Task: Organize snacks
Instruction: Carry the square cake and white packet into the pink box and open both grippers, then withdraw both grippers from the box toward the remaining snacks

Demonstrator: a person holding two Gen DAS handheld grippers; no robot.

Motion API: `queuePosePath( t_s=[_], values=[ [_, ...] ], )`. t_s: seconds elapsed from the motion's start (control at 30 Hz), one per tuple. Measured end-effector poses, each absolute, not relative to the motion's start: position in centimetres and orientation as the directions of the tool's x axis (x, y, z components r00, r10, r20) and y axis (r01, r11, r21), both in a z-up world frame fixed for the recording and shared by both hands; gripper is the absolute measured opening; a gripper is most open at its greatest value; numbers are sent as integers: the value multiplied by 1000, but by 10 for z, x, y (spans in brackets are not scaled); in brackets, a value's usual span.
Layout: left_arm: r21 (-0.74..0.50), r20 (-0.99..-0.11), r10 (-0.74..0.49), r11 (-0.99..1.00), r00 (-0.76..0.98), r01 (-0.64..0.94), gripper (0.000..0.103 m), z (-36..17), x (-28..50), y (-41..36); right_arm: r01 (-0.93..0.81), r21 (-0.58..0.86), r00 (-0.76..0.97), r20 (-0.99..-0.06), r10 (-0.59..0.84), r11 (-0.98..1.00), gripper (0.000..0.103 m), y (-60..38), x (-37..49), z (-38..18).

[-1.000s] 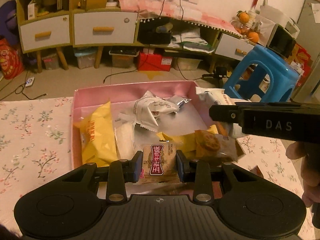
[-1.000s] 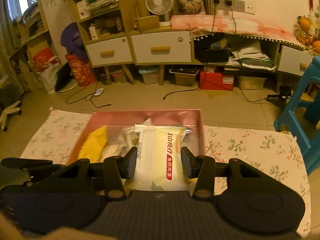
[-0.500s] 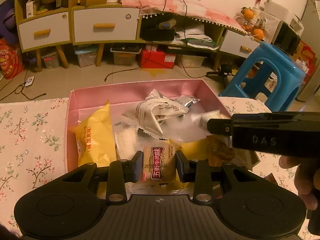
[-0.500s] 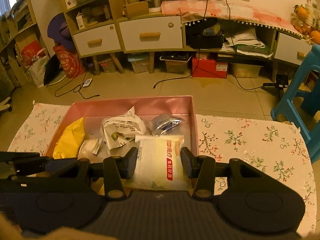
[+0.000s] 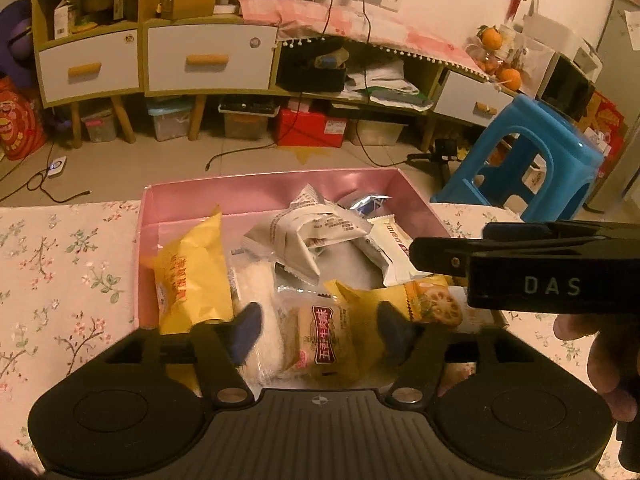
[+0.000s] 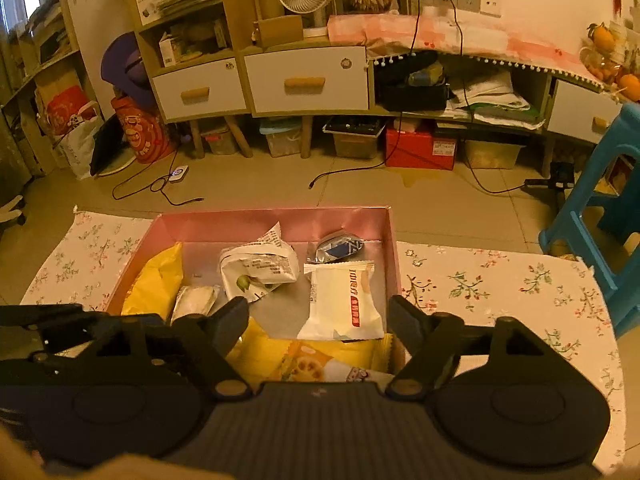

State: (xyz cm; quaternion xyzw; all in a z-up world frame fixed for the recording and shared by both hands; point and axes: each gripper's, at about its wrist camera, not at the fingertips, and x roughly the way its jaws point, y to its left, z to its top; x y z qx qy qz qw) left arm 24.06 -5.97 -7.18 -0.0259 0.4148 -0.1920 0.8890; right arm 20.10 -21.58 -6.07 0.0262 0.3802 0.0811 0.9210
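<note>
A pink box (image 5: 264,190) (image 6: 272,222) on the flowered tablecloth holds several snack packets. My left gripper (image 5: 318,326) is open above the box's near side; a small biscuit packet with a red label (image 5: 322,340) lies loose between its fingers. My right gripper (image 6: 318,322) is open above the near right of the box. A white packet with red print (image 6: 344,300) (image 5: 390,250) lies in the box just ahead of it. The right gripper's side also shows in the left wrist view (image 5: 528,264).
In the box lie a yellow bag (image 5: 190,276), a grey-white crumpled packet (image 6: 258,266), a silver-blue packet (image 6: 338,248) and a yellow lotus-root packet (image 5: 430,302). A blue stool (image 5: 532,160) stands right of the table. Cabinets and floor clutter lie beyond.
Both grippers opened. The left let go of the red-label biscuit packet and the right let go of the white packet; both packets now lie in the box.
</note>
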Motion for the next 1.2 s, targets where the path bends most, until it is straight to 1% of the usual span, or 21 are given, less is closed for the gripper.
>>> queuePosePath(
  t_s=[0.13,0.2,0.3,0.43,0.53,0.7,0.93,1.2],
  values=[
    [-228,-720,-378,921,582,317,76,-67,234,-57,-123,100,705,-691,158,987,83,-217,194,-56],
    [-229,-719,-377,922,584,313,81,-64,230,-56,-118,101,709,-687,155,988,87,-219,189,-52],
    [-241,-716,-383,920,583,309,85,-60,223,-53,-114,95,718,-680,148,989,90,-220,181,-47],
    [-230,-715,-376,923,590,310,89,-54,211,-51,-114,84,727,-673,140,990,92,-220,167,-40],
    [-233,-715,-378,922,588,310,95,-50,202,-47,-118,63,733,-668,130,991,96,-218,157,-36],
    [-203,-716,-370,922,592,330,98,-45,181,-43,-139,24,741,-660,120,990,98,-210,136,-33],
    [-181,-727,-360,922,584,343,99,-44,152,-35,-163,-30,752,-651,104,986,101,-194,106,-33],
    [-140,-739,-336,924,583,356,101,-45,123,-27,-176,-9,749,-650,128,984,102,-185,86,-34]
  ],
)
